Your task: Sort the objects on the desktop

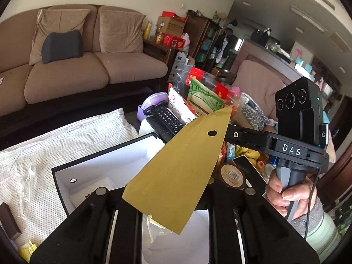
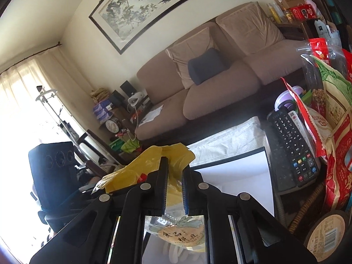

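Two hand-held grippers in view, both clamped on the same yellow-brown bag. Left hand-held gripper [image 1: 167, 202] is closed on the bag's [image 1: 182, 167] lower edge; the bag is a flat kraft-coloured sheet w/ 1 hang hole, held up in the air over the open black box [image 1: 66, 184] w/ white inside. Right hand-held gripper [image 2: 175, 176] pinches the bag's yellow plastic side [image 2: 151, 162], fingers [image 2: 164, 176] nearly together w/ film between; printed label shows below them. In left view the right unit comes in from the right side, 1 hand [image 1: 286, 195] around its grey handle. Box sits on a striped cloth [image 1: 33, 154] on the surface. Behind box: 2 remotes [image 2: 292, 140] side by side, approx 3–4 snack packets [image 1: 204, 96] standing in a heap, 1 round lidded tub [image 2: 327, 235], 1 banana bunch [image 1: 248, 154]. Beyond: 1 brown sofa [image 1: 66, 70] w/ 2 tan cushions and 1 dark pillow.
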Tool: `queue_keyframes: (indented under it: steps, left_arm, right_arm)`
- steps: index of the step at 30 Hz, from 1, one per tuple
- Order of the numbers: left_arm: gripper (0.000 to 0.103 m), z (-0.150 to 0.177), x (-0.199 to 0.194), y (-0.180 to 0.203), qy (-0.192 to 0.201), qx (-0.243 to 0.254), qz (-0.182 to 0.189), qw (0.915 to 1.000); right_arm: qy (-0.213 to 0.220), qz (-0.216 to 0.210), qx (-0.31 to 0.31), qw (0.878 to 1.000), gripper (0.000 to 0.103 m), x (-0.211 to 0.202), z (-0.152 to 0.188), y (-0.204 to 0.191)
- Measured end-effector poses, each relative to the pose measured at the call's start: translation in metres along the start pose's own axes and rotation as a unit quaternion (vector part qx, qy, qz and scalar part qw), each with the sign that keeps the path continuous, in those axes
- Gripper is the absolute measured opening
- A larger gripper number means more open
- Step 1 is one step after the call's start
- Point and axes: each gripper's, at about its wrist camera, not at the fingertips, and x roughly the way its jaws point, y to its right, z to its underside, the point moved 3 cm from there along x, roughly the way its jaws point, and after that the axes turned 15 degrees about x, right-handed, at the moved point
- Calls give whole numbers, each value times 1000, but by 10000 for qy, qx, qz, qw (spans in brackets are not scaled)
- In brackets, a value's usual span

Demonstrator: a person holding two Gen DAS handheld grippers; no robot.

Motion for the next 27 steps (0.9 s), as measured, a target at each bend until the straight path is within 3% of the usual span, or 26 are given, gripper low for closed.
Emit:
queue_keyframes:
  steps: [4, 7, 9, 10, 12, 15, 22, 23, 24, 27]
  left_arm:
    - [8, 1, -9, -9, 166, -144, 55, 9997]
    - [4, 0, -10, -11, 239, -263, 18, 9994]
    - [3, -2, -5, -16, 195, -425, 8, 9989]
    - [2, -2, -4, -20, 184, -550, -33, 9983]
    - [2, 0, -4, -33, 239, -1054, -95, 9941]
    - [3, 3, 0, -51, 275, -1825, 170, 9827]
    - [3, 9, 4, -53, 239, -2240, 820, 9708]
    - [3, 10, 3, -51, 255, -2250, 820, 9706]
    - [3, 12, 3, -51, 269, -2302, 817, 9693]
    - [3, 20, 6, -52, 348, -2609, 944, 9601]
  right_arm:
    - [40, -125, -2, 9999, 12, 2, 4, -5]
    - [184, 3, 142, 9997, 30, -2, 7, 3]
    - [339, 93, 336, 9988, 60, -9, 11, 12]
    - [419, 200, 358, 9983, 65, -13, 16, 15]
    - [569, 386, 244, 9973, 66, -23, 32, 17]
    - [622, 401, -259, 9969, 66, -23, 67, 9]
    - [241, 725, -1727, 9820, 66, 27, 126, -43]
    - [282, 815, -1802, 9798, 67, 33, 129, -46]
    - [391, 890, -1869, 9776, 74, 36, 132, -47]
    - [891, 984, -1935, 9721, 81, 33, 132, -53]
